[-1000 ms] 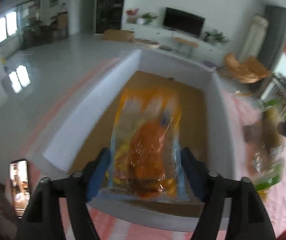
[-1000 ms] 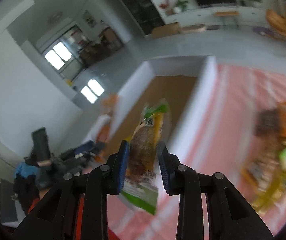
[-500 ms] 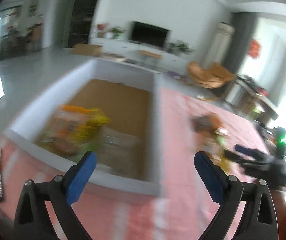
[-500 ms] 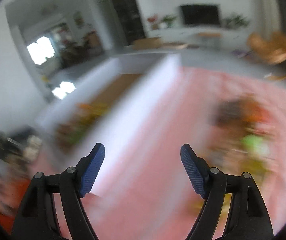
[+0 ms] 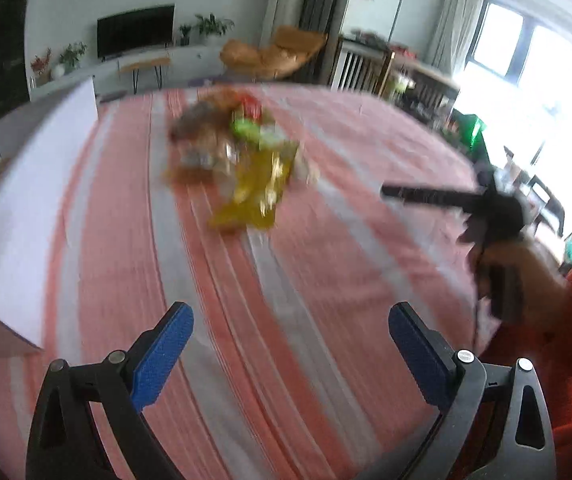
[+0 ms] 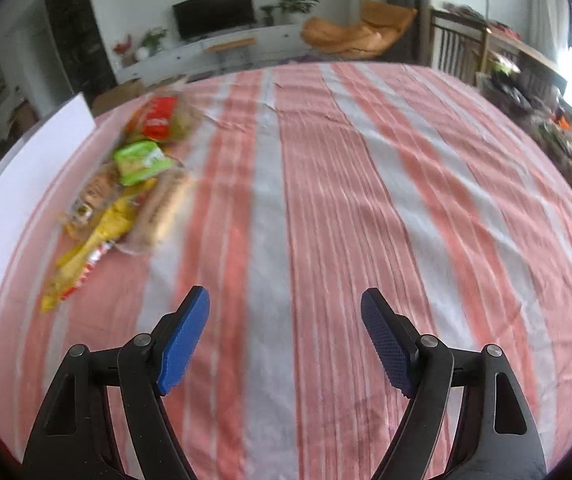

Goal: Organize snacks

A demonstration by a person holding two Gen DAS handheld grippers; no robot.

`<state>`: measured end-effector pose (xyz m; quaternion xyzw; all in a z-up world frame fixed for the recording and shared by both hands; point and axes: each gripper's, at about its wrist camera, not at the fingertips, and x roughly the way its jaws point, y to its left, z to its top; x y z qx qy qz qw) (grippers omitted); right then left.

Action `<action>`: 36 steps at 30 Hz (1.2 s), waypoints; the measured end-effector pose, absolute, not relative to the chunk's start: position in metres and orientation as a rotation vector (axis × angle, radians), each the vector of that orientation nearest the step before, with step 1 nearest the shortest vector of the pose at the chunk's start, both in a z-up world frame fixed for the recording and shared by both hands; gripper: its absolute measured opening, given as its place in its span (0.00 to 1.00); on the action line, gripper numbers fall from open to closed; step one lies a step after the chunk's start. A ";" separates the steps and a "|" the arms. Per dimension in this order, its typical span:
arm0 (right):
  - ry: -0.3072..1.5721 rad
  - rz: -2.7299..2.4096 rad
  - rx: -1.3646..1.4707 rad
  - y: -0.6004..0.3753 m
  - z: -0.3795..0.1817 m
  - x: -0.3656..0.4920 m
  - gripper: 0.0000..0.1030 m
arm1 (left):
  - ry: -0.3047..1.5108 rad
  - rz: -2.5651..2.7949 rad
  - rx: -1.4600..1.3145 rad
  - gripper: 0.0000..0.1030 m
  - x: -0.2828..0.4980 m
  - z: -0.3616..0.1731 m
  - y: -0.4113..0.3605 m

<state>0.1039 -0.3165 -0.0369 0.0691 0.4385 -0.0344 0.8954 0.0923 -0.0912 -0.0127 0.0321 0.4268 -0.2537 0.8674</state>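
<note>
Now that both packets I was carrying a second ago are out of my tongs, I take them as dropped in the white box (image 5: 26,184), whose wall shows at the far left. Right of it, the remaining snack pile (image 5: 242,156) lies on the striped cloth (image 5: 326,280), apart from the box. My left gripper (image 5: 290,352) has just spread wide and holds nothing. Further right, my right gripper (image 6: 286,340) has likewise just opened, empty, over bare cloth. Judging by that, both tongs are free for the next pick.
</note>
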 end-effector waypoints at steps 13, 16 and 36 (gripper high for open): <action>0.930 -0.114 0.031 -0.305 -0.057 0.105 0.86 | 0.926 -0.337 0.162 0.95 0.121 -0.063 -0.085; 0.931 -0.110 0.036 -0.306 -0.057 0.104 0.87 | 0.931 -0.338 0.155 0.95 0.123 -0.064 -0.083; 0.933 -0.112 0.035 -0.307 -0.057 0.104 0.88 | 0.967 -0.328 0.164 1.00 0.132 -0.066 -0.081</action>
